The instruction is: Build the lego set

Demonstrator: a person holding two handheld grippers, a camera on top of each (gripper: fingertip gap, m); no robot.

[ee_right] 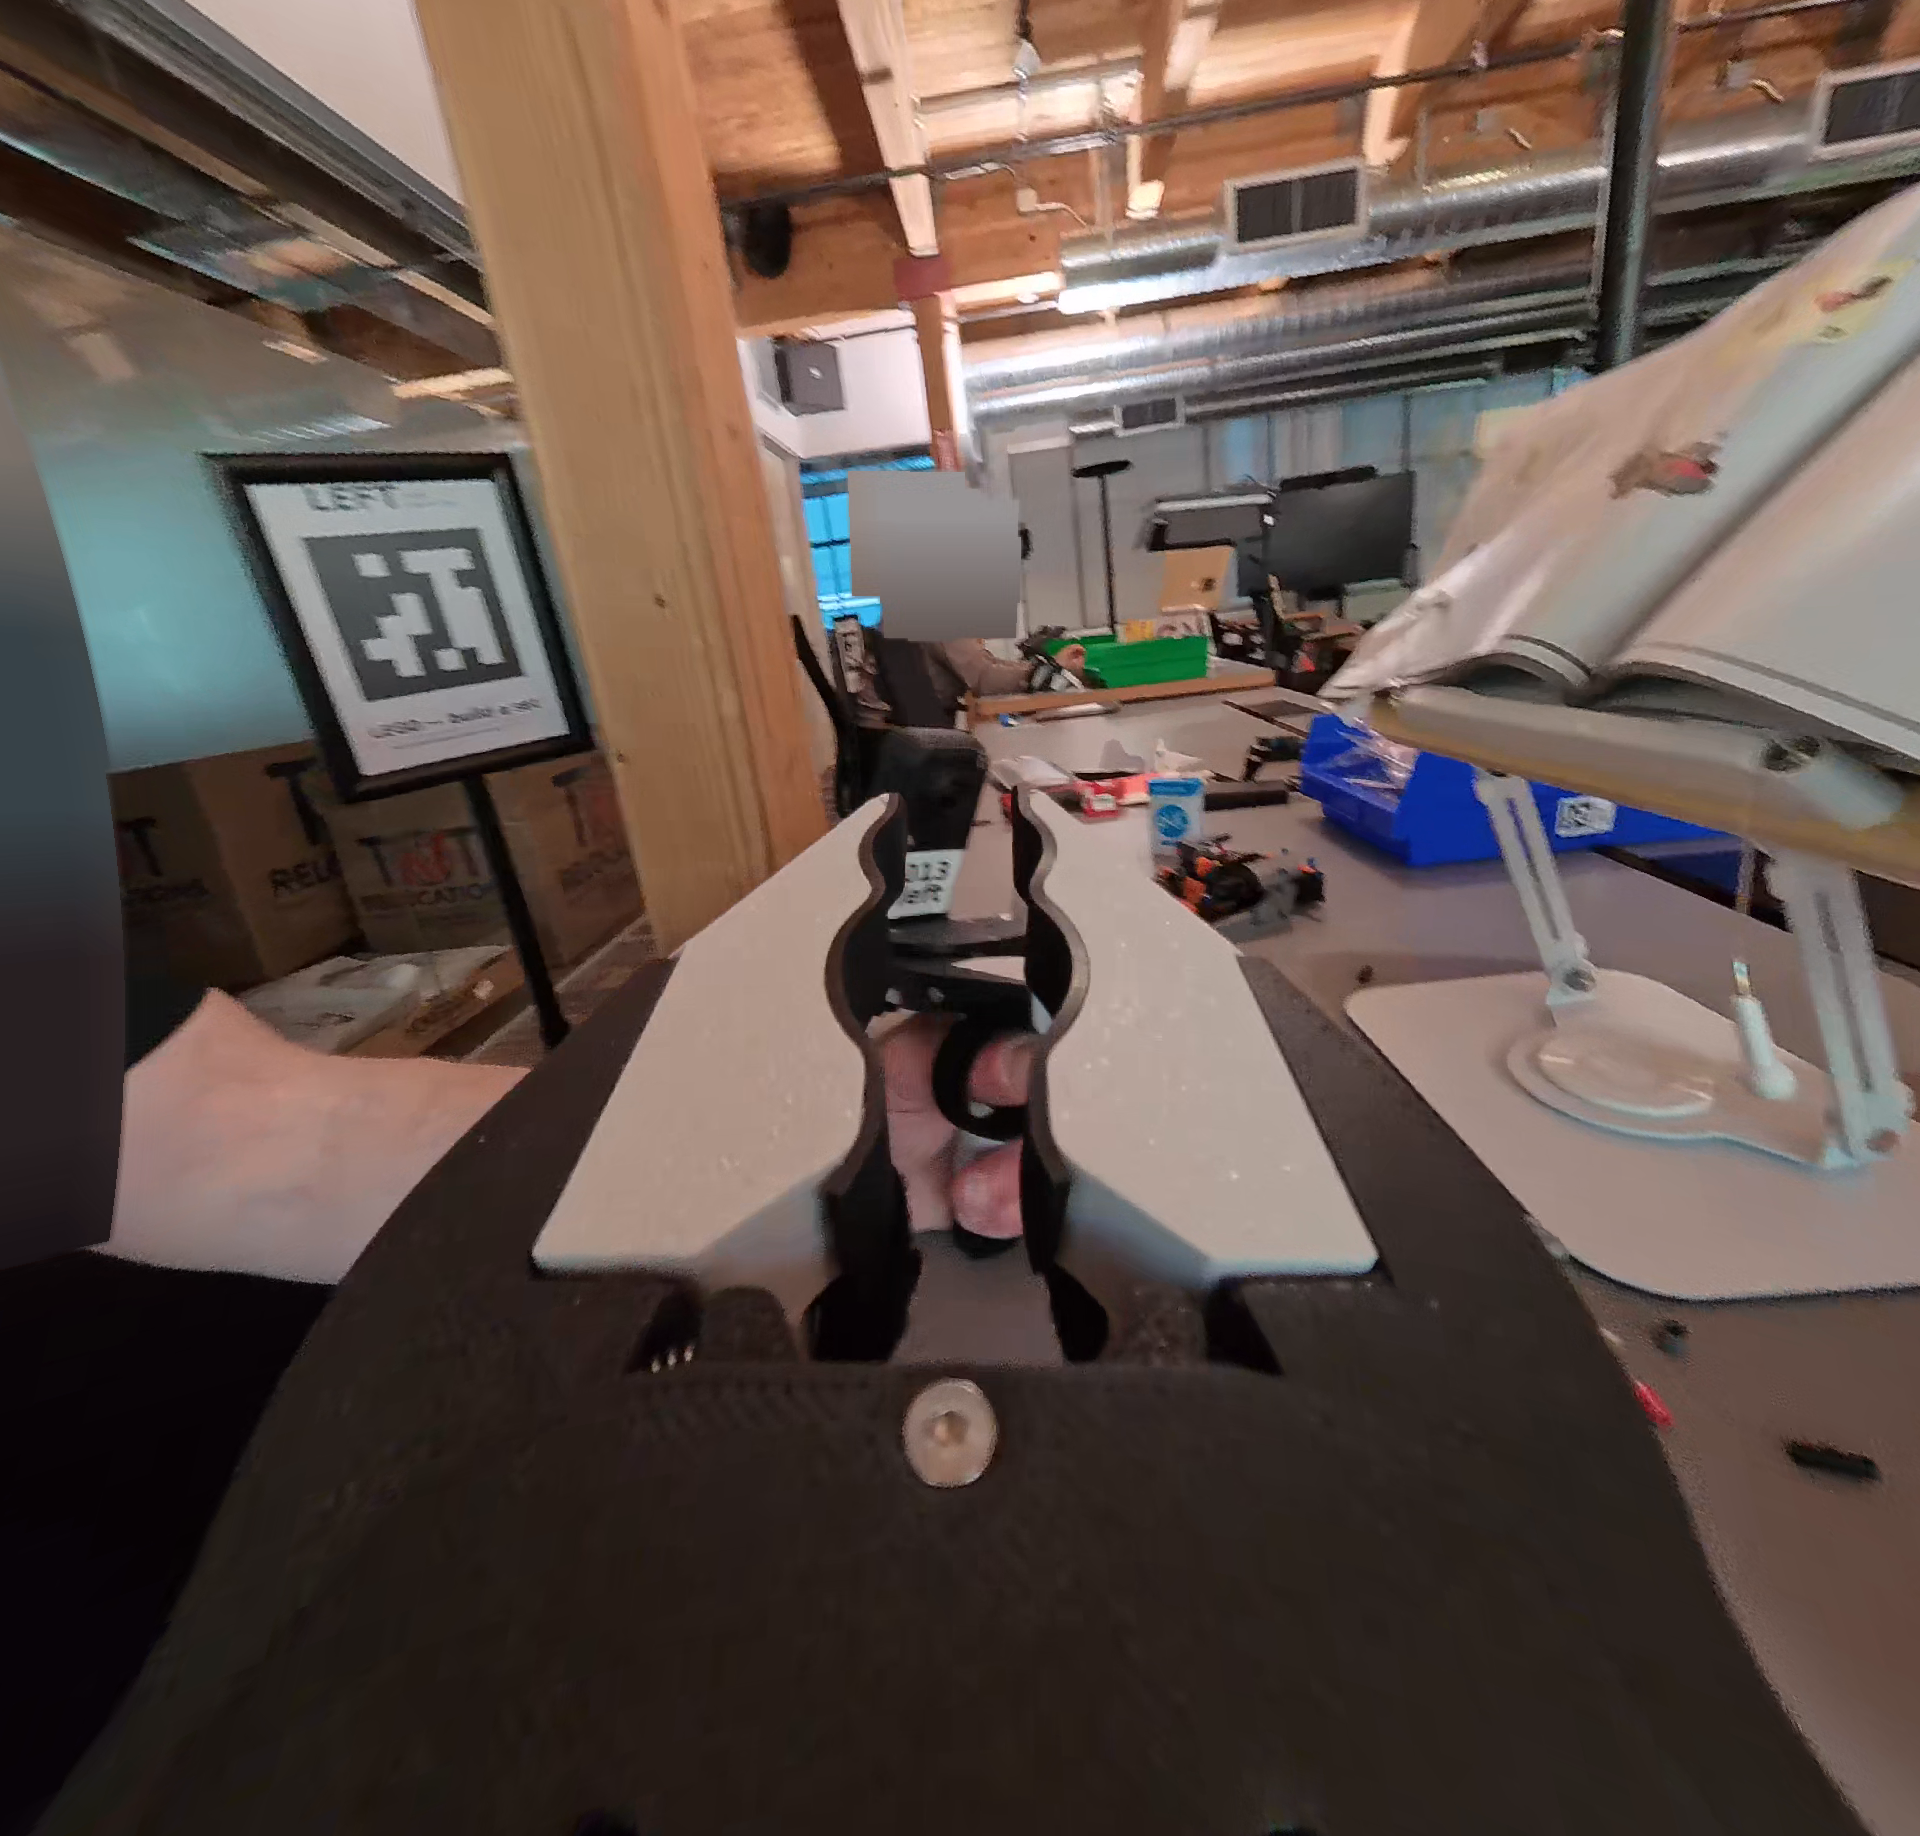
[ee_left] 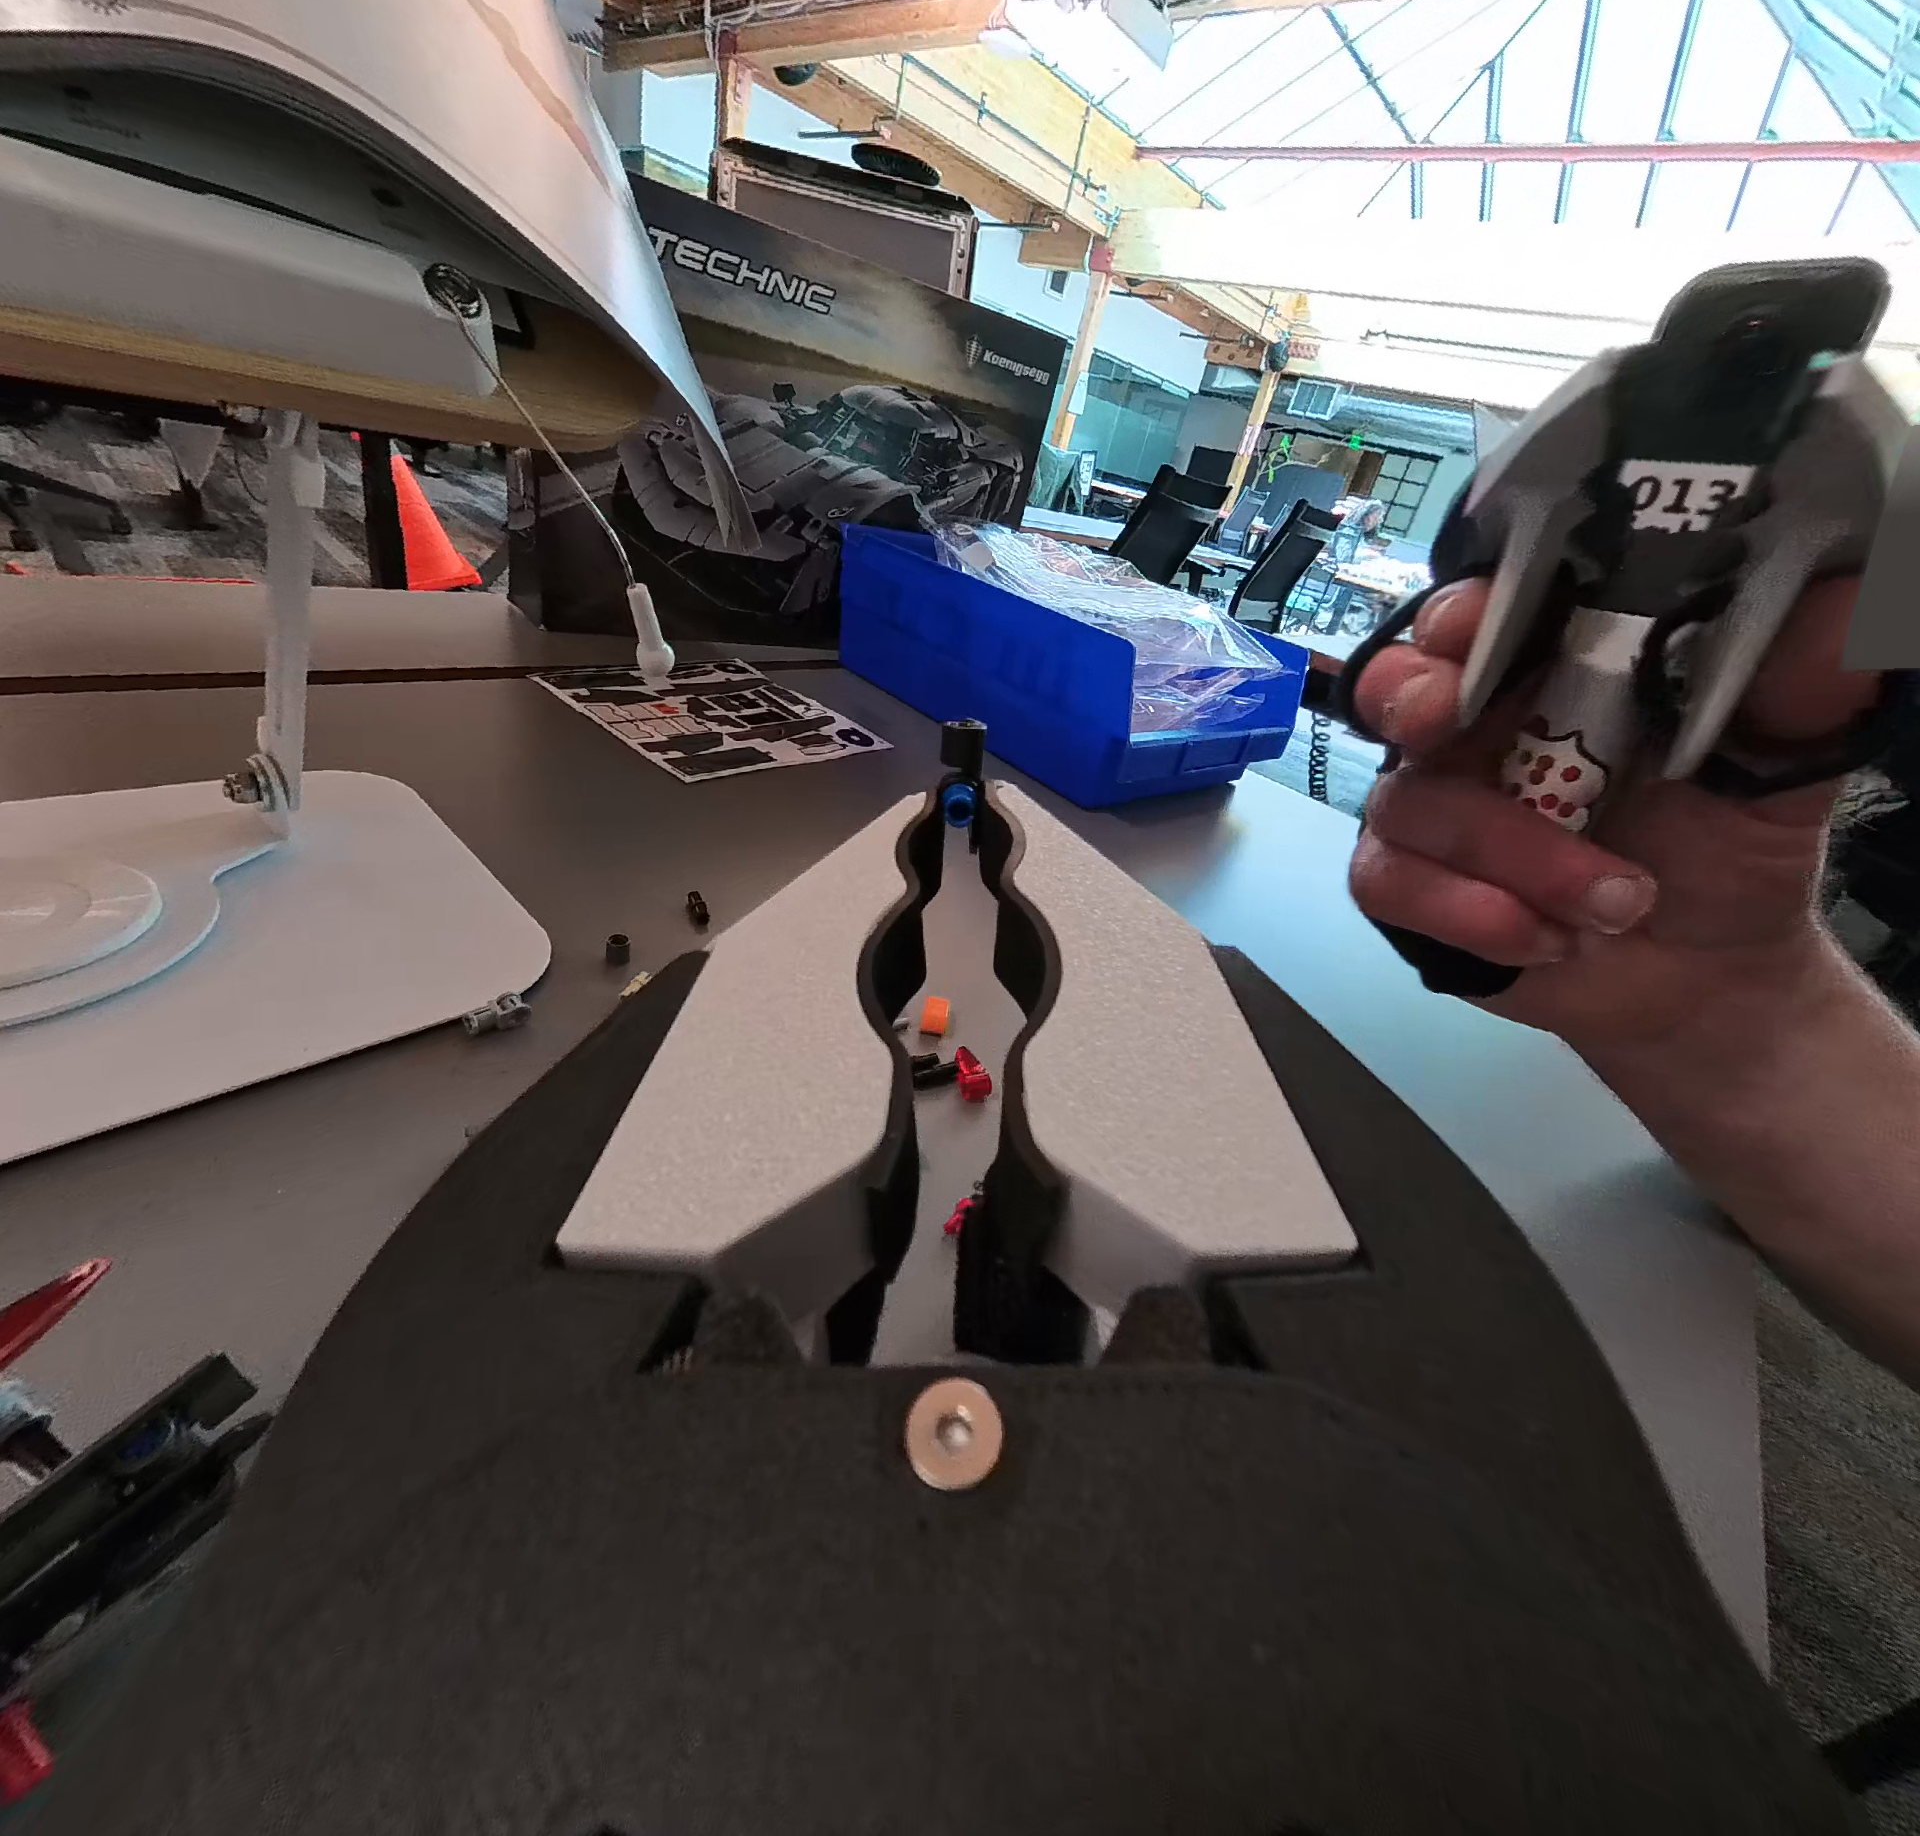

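My left gripper [ee_left: 961, 799] is shut on a small Lego piece [ee_left: 958, 773], a blue pin with a black connector standing up from the fingertips, held above the grey table [ee_left: 540, 851]. My right gripper [ee_right: 956, 799] is open and empty; it also shows in the left wrist view [ee_left: 1574, 742], held in a hand at the right, raised and pointing down toward the left gripper. Through its fingers I see the left gripper's body [ee_right: 940, 778] and the hand that holds it. Loose pieces lie below: an orange one [ee_left: 935, 1015], a red one [ee_left: 971, 1071], a black pin [ee_left: 932, 1067].
A white book stand [ee_left: 260, 934] carries the open instruction booklet [ee_left: 312, 124] at the left. A sticker sheet [ee_left: 712, 716], a blue bin [ee_left: 1060, 674] with plastic bags and the set's box [ee_left: 831, 415] stand behind. A partly built black and orange model [ee_right: 1236, 877] sits farther off.
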